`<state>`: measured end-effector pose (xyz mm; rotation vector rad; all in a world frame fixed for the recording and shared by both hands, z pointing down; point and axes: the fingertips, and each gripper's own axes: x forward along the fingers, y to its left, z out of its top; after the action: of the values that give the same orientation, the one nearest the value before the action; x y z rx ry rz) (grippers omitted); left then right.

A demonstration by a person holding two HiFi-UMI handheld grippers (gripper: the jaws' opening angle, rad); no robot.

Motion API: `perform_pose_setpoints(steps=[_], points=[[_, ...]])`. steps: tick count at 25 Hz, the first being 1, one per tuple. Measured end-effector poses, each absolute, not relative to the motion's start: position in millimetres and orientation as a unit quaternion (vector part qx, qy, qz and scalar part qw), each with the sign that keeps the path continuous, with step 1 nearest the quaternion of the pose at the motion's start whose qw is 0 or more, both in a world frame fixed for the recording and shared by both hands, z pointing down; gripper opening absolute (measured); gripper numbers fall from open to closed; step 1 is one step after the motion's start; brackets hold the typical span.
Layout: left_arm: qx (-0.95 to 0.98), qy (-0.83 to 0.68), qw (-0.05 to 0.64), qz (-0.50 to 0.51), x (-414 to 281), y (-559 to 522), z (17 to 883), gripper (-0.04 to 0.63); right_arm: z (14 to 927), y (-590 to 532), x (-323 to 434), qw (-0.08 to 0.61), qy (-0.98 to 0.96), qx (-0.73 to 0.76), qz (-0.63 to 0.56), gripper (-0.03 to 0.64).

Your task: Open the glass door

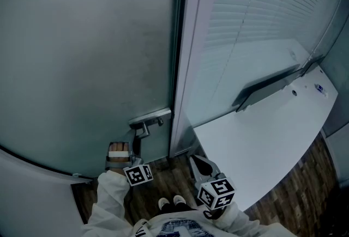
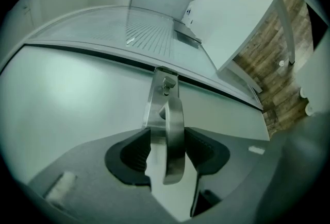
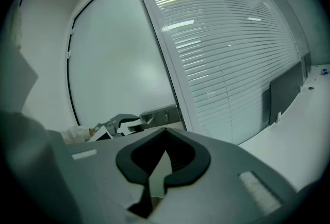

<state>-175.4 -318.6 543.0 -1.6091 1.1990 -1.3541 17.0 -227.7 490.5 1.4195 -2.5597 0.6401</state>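
The frosted glass door (image 1: 87, 56) carries a metal handle (image 1: 150, 119) near its right edge. My left gripper (image 1: 136, 146) reaches up to it from below. In the left gripper view the handle's lever (image 2: 174, 135) stands between the jaws of the left gripper (image 2: 167, 151). The right pad (image 2: 198, 148) lies against the lever, while a gap shows at the left pad, so the gripper is open. My right gripper (image 1: 202, 164) hangs lower right, away from the door, shut and empty (image 3: 164, 158). From there I see the handle (image 3: 160, 114) and the left gripper (image 3: 116, 126).
A white door frame (image 1: 185, 67) separates the door from a glass panel with blinds (image 1: 256, 12). A white desk (image 1: 272, 138) with a dark flat object (image 1: 267, 86) stands at the right. Wooden floor (image 1: 294, 187) lies below, with the person's shoes (image 1: 172, 201) near the door.
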Motion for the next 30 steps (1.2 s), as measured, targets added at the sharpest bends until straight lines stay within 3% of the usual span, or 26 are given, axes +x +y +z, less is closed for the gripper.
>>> perform_pose_setpoints(steps=[6,13,24,30], points=[[-0.619,0.47,0.356,-0.518,-172.8,-316.7,550.8,0.109,490.2,-230.3,16.9,0.07,-0.851,0.473,0.215,0.005],[-0.627,0.503,0.355,-0.478,-171.8,-318.9,549.9,0.111,497.6,-232.2,10.4,0.076,-0.855,0.462,0.223,0.006],[-0.664,0.606,0.257,-0.356,-173.6,-322.5,563.8,0.117,505.0,-229.1,7.5,0.098,-0.863,0.439,0.229,0.006],[-0.662,0.615,0.253,-0.347,-170.7,-317.0,563.5,0.117,509.1,-227.0,13.9,0.105,-0.863,0.435,0.233,0.006]])
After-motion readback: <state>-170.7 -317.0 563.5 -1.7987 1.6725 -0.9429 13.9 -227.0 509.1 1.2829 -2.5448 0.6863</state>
